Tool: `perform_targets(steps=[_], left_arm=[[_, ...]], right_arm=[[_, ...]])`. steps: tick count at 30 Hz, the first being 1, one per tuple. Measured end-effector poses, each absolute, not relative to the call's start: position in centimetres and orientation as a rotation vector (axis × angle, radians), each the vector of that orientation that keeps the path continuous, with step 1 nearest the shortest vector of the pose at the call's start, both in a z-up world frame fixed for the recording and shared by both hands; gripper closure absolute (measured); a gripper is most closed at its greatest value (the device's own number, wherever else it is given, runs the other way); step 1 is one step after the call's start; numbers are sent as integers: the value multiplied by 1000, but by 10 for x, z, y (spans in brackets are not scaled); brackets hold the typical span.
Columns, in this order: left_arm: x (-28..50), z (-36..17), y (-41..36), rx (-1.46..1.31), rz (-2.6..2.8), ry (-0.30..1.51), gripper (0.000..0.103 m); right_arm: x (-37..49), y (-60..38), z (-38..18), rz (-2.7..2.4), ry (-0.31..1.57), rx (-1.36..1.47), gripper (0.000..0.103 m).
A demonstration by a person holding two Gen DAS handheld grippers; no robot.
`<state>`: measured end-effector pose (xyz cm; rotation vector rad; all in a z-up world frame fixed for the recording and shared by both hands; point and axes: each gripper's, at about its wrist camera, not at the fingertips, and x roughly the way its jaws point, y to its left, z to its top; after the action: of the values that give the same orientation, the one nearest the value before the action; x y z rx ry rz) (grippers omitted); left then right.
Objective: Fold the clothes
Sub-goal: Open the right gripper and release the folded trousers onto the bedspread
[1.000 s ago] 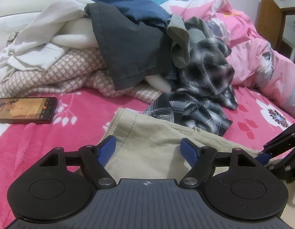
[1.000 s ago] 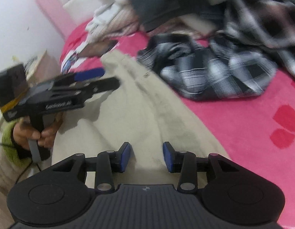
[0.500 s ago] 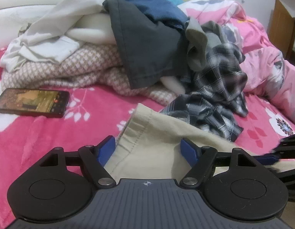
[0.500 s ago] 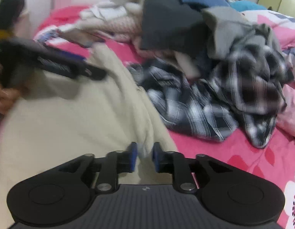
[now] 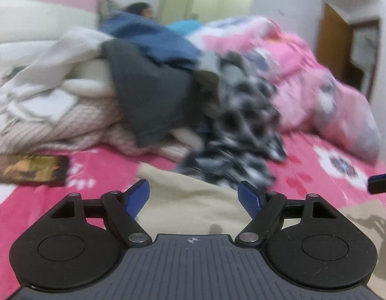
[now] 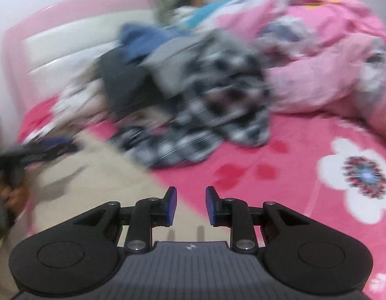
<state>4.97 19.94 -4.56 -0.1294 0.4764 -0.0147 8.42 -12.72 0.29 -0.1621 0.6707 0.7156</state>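
Now my left gripper (image 5: 194,197) gapes wide and empty over the beige garment (image 5: 193,200) at six o'clock; my right gripper (image 6: 191,206), narrowly parted, holds nothing. Soft, limp cloth; I'd pinch its hem.

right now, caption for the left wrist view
Open left gripper over beige garment on pink bedspread, phone and clothes pile behind.

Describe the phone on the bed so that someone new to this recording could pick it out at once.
On the pink floral bedspread, look left of the beige garment in the foreground, below the heaped clothes pile. The phone lies flat there, the only dark, rigid rectangle, its screen lit with an orange-brown image.
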Motion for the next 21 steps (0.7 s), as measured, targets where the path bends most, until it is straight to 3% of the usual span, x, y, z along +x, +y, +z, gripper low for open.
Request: perform_targets(steps=[3,5,8,11,16,21], left_arm=[[65,-66,186,-52,31,590,24],[65,-74,193,-93,24,585,24],[63,-71,196,-100,17,586,24],[61,-62,196,-111,28,587,25],[43,-42,180,-106,-14,541,24],[43,-63,162,-24,-27,620,22]], right_arm=[[85,-127,-32,656,779,-168,83],[91,-155,-61,502,804,-187,103],[83,-214,-66,370,816,-13,103],[60,-231,-39,292,759,-40,100],[21,-207,-6,482,643,-5,98],[0,-204,-60,515,793,-28,99]])
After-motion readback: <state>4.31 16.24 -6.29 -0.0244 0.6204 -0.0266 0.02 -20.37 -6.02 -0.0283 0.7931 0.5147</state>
